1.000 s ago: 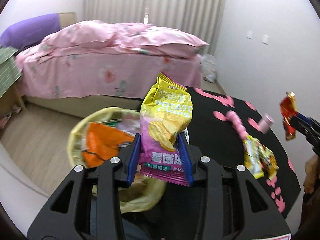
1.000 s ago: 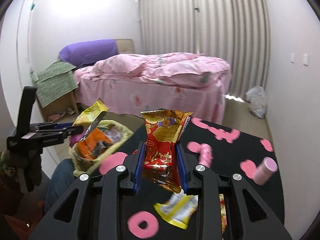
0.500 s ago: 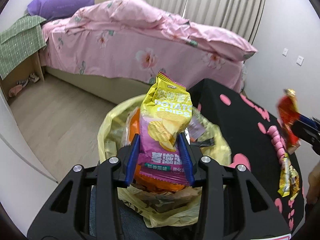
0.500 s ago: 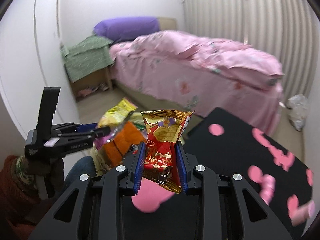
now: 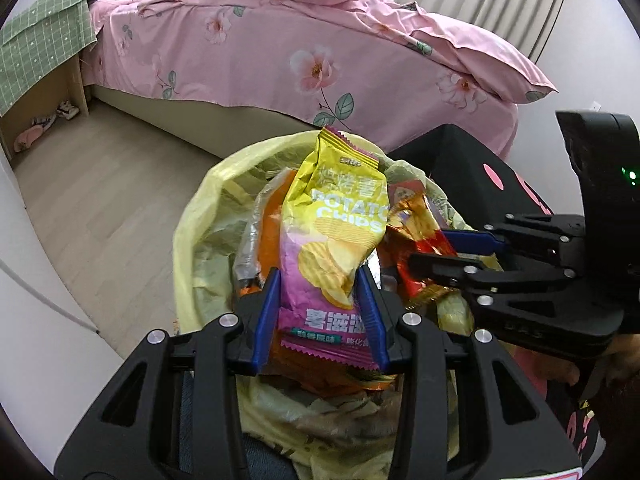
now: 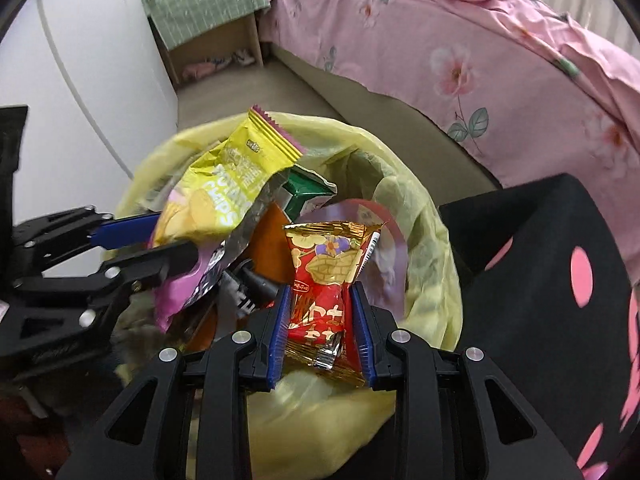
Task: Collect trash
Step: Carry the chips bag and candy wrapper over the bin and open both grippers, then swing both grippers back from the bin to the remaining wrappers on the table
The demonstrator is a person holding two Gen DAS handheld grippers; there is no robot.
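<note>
My left gripper (image 5: 318, 280) is shut on a yellow and purple potato chips bag (image 5: 336, 232), held upright over the bin lined with a yellow bag (image 5: 200, 216). My right gripper (image 6: 320, 300) is shut on a red and gold snack packet (image 6: 324, 276), also over the bin (image 6: 424, 208). In the left wrist view the right gripper (image 5: 448, 248) comes in from the right with the red packet (image 5: 416, 248). In the right wrist view the left gripper (image 6: 160, 240) comes in from the left with the chips bag (image 6: 224, 200). The bin holds orange, green and silver wrappers.
A black table with pink shapes (image 6: 560, 280) stands right of the bin. A bed with pink floral bedding (image 5: 320, 52) lies behind. A wooden cabinet under a green cloth (image 5: 44, 60) is at the back left. Wood floor (image 5: 100, 200) and a white wall lie left.
Both grippers have moved from the table over the bin and tilted down toward it, each still holding its packet. The right gripper now sits close beside the left.
</note>
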